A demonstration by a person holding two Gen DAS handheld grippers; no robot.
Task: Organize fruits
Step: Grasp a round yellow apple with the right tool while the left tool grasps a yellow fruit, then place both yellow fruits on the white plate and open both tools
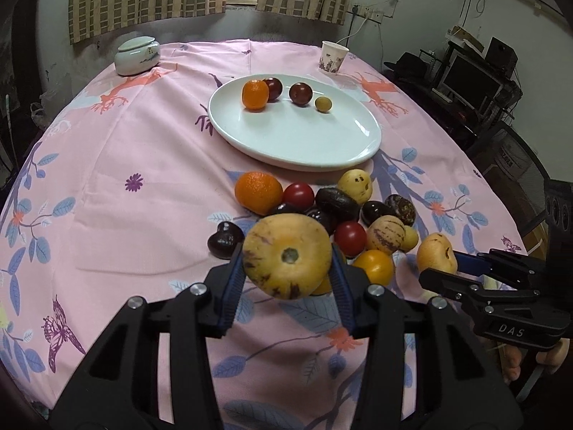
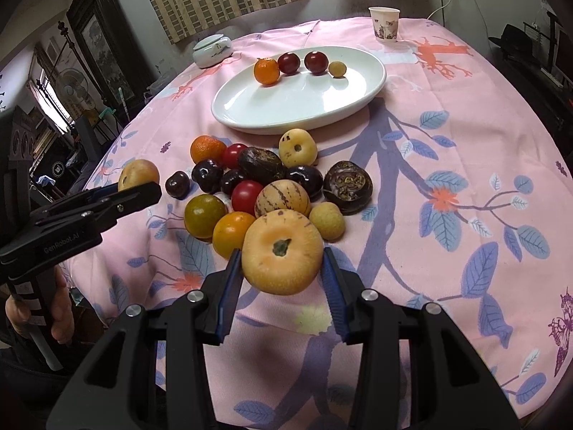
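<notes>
My left gripper (image 1: pixel 286 251) is shut on a yellow pepino melon with purple flecks (image 1: pixel 286 268), held above the pink cloth. My right gripper (image 2: pixel 282 251) is shut on a smooth yellow-orange round fruit (image 2: pixel 283 268), just in front of the fruit pile (image 2: pixel 272 182). Each gripper also shows in the other's view: the right gripper (image 1: pixel 442 265) at the right, the left gripper (image 2: pixel 139 186) at the left with its melon (image 2: pixel 138 173). Beyond the pile, a white oval plate (image 1: pixel 304 136) carries an orange (image 1: pixel 255 95), two dark red fruits and a small yellow-green one.
The pile holds an orange (image 1: pixel 258 192), red tomatoes, dark purple fruits, a striped melon (image 2: pixel 282 199) and yellow ones. A lidded ceramic jar (image 1: pixel 138 55) and a paper cup (image 1: pixel 333 56) stand at the table's far edge. A hand (image 2: pixel 61 319) grips the left handle.
</notes>
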